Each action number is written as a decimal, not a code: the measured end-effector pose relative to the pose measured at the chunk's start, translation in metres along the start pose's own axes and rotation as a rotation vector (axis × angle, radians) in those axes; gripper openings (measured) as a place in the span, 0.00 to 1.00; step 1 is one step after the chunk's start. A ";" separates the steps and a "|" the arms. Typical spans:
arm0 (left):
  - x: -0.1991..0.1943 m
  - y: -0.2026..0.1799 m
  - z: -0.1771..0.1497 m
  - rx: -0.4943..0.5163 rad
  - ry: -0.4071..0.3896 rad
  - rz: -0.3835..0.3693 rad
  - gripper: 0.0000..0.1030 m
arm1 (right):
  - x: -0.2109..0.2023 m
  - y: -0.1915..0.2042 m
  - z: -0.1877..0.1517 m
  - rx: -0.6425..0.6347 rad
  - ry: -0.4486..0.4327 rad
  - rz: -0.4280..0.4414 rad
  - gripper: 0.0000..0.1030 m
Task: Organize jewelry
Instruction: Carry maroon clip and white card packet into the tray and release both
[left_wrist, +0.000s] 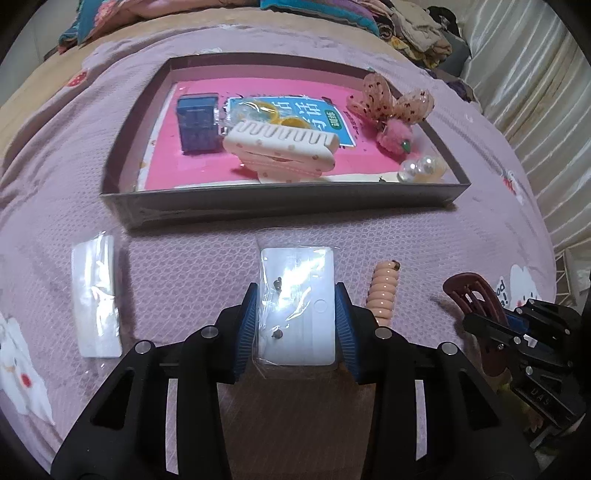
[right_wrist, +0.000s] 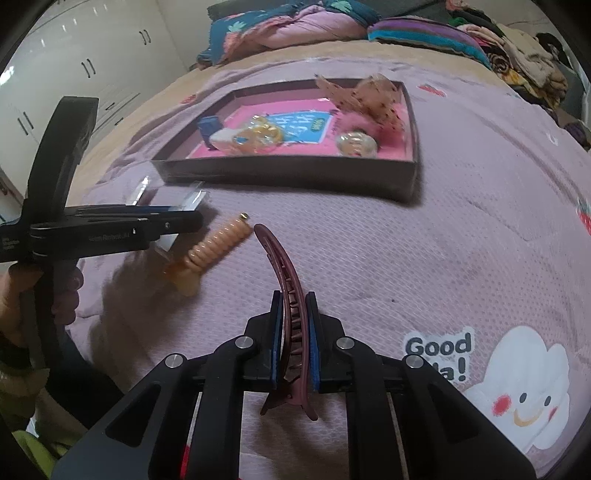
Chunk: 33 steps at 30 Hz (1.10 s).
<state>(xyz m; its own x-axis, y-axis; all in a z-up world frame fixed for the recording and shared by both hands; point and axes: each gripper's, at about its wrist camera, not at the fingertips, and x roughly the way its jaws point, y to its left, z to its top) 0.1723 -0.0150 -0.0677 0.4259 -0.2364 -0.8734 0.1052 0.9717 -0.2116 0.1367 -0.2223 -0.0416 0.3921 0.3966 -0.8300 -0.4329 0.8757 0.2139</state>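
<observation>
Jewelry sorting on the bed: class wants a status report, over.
Left claw shut on white earring card in clear bag. Right claw shut on curved maroon plastic hair clip. Open dark box ahead, nothing blocking.

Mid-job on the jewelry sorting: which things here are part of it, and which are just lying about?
Part of the job:
- clear plastic packet of earrings on a white card, in the left gripper
- long maroon plastic hair clip, in the right gripper
- peach spiral hair tie
- second clear packet
- shallow dark cardboard tray

Lying about:
- folded blankets
- pile of clothes
</observation>
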 end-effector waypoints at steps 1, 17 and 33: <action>-0.003 0.000 -0.001 -0.002 -0.006 0.000 0.31 | -0.002 0.001 0.001 -0.004 -0.004 0.002 0.11; -0.061 0.017 -0.004 -0.034 -0.123 0.032 0.31 | -0.026 0.031 0.018 -0.076 -0.078 0.048 0.11; -0.097 0.037 0.031 -0.061 -0.230 0.073 0.31 | -0.054 0.026 0.062 -0.075 -0.194 0.041 0.11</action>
<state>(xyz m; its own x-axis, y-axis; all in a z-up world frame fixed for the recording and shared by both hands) 0.1624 0.0440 0.0230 0.6245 -0.1530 -0.7659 0.0150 0.9828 -0.1841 0.1544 -0.2038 0.0410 0.5188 0.4839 -0.7047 -0.5082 0.8375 0.2009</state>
